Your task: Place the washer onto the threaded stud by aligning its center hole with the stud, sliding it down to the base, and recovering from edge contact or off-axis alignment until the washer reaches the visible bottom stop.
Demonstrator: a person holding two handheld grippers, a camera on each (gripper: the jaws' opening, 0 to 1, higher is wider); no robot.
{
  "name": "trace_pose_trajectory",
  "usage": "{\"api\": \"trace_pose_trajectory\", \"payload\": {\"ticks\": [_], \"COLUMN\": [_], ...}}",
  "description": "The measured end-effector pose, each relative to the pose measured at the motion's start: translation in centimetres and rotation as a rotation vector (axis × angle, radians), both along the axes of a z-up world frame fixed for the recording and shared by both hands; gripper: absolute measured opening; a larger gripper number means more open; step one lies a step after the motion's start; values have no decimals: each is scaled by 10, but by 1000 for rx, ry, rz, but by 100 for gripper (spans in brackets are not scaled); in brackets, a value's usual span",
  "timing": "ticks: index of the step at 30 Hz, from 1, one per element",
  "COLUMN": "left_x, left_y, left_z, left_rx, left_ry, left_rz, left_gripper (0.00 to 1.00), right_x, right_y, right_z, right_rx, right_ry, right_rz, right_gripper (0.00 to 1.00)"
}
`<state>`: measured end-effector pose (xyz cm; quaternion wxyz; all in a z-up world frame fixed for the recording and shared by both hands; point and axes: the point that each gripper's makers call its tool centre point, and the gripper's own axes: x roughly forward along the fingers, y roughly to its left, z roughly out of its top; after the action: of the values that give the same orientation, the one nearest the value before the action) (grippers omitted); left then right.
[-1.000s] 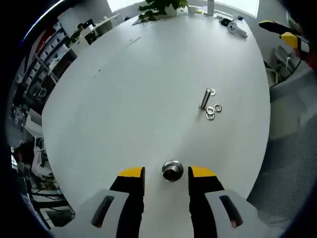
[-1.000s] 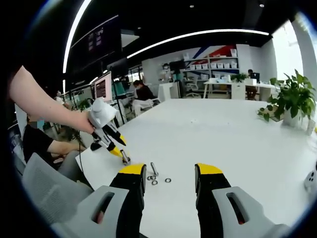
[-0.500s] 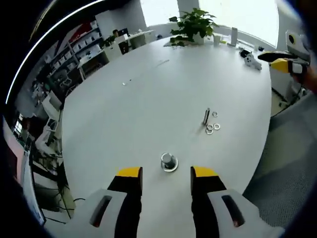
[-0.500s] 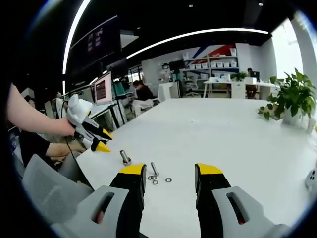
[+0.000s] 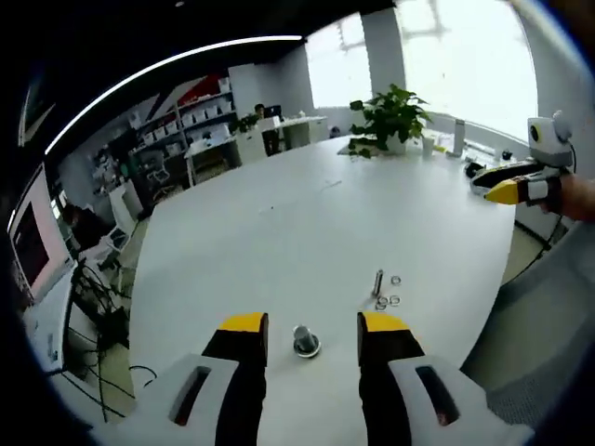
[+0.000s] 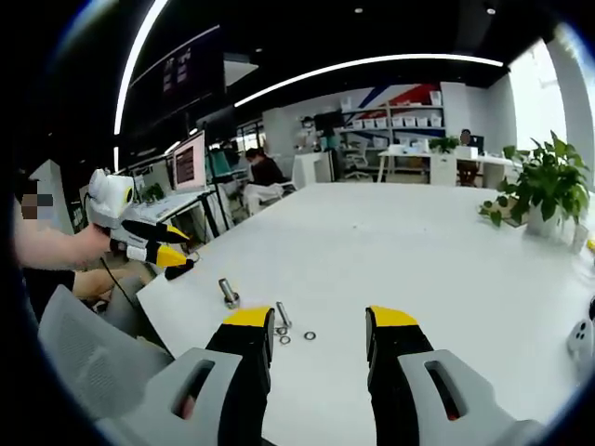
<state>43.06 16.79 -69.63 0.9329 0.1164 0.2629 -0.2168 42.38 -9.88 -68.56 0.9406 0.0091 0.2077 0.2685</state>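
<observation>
An upright threaded stud [image 5: 304,341] [image 6: 228,294] with a round base stands on the white table [image 5: 279,242] near its edge. My left gripper [image 5: 313,325] hangs open above and behind it, nothing between its yellow tips; a hand holds that left gripper [image 6: 153,246] off the table's corner. Beyond the stud lie a loose bolt [image 5: 377,282] [image 6: 282,316] and a few washers [image 5: 394,299] [image 6: 310,335]. My right gripper [image 6: 319,319] is open and empty, held back from the parts; the right gripper [image 5: 511,190] also shows past the table's right side.
A potted plant [image 5: 386,111] [image 6: 548,186] stands at the table's far side, with small white items [image 6: 581,339] near it. A grey chair [image 6: 84,372] sits by the table corner. Desks, shelves and seated people fill the room behind.
My left gripper has risen and drawn back from the stud, which now looks smaller and farther off. The right gripper has barely moved.
</observation>
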Motion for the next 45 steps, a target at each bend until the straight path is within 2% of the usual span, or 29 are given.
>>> {"api": "trace_pose_trajectory", "payload": {"ticks": [9,14,18,24,28,37,40,43,45], "left_x": [-8,-12,-15,-20,-22,-23,-23,-21,-21], "left_y": [-9,-10,-15,-21,-22,-25,-29,-28,-28], "left_z": [6,6,16,19,19,27,31,37,37], "left_rx": [-38,-74,-110,-137,-146,-174,-150,-174,-190], "left_ry": [-64,-60,-83,-101,-107,-127,-146,-149,-131], "left_rz": [-3,-16,-22,-33,-39,-46,-69,-63,-44], "left_gripper": [37,36,36,36,36,36,35,35,35], "right_x": [0,0,-1,2,4,9,10,12,13], "right_y": [-6,-7,-8,-12,-16,-9,-9,-8,-8], "right_z": [-4,-6,-11,-14,-14,-9,-10,-14,-16], "right_rx": [-31,-64,-91,-117,-121,-160,-178,-188,-191], "right_ry": [13,10,21,19,28,13,9,18,23], "right_rz": [-18,-20,-26,-28,-54,-58,-54,-56,-57], "right_gripper": [42,42,42,42,42,42,42,42,42]}}
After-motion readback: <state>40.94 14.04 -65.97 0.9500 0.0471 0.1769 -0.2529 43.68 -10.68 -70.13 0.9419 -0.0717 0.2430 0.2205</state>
